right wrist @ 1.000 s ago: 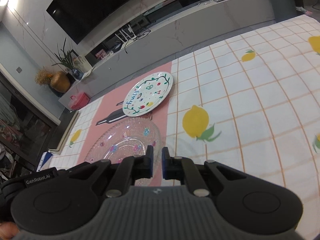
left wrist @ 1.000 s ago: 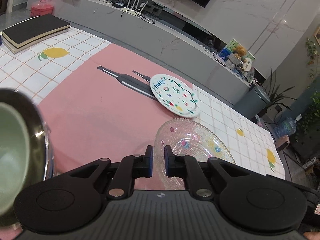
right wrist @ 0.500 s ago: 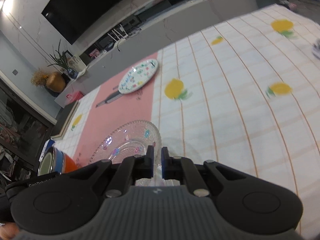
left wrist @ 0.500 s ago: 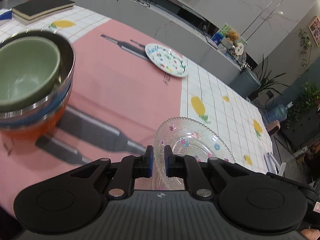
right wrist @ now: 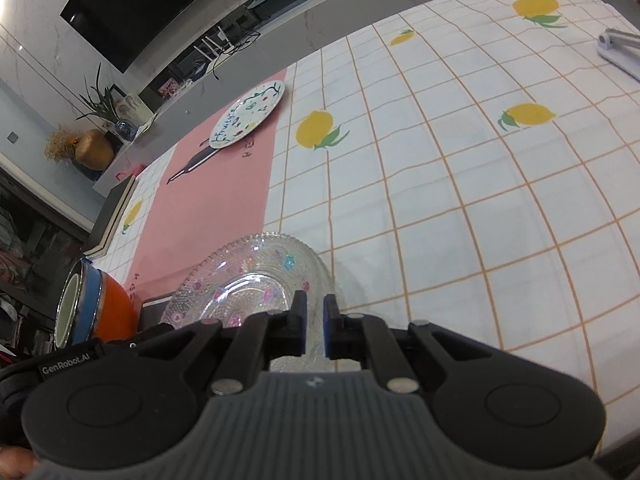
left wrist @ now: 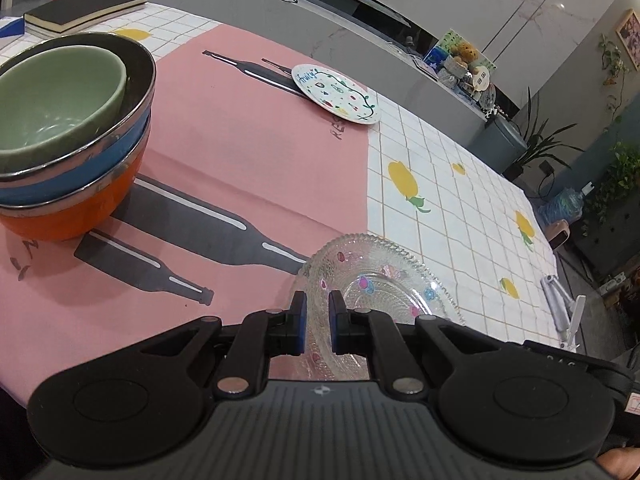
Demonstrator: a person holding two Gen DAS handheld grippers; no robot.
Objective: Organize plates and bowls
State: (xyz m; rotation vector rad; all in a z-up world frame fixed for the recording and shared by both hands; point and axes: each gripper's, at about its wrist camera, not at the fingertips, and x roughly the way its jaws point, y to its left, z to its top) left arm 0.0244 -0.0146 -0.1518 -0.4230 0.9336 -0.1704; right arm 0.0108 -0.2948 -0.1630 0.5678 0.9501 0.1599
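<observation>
A clear glass plate with small coloured flowers is held between both grippers above the table. My left gripper is shut on its left rim. My right gripper is shut on its right rim, and the glass plate fills the view just ahead of it. A white painted plate lies flat at the far side of the pink mat; it also shows in the right wrist view. A stack of bowls, green inside steel-rimmed blue and orange ones, stands to the left; the stack also shows in the right wrist view.
The table carries a pink mat with bottle prints and a white lemon-print cloth. A black book lies at the far left corner. A white stand lies near the right edge. A grey counter runs behind the table.
Both grippers have carried the glass plate back away from the painted plate toward the near side. The bowl stack has come into full view on the left.
</observation>
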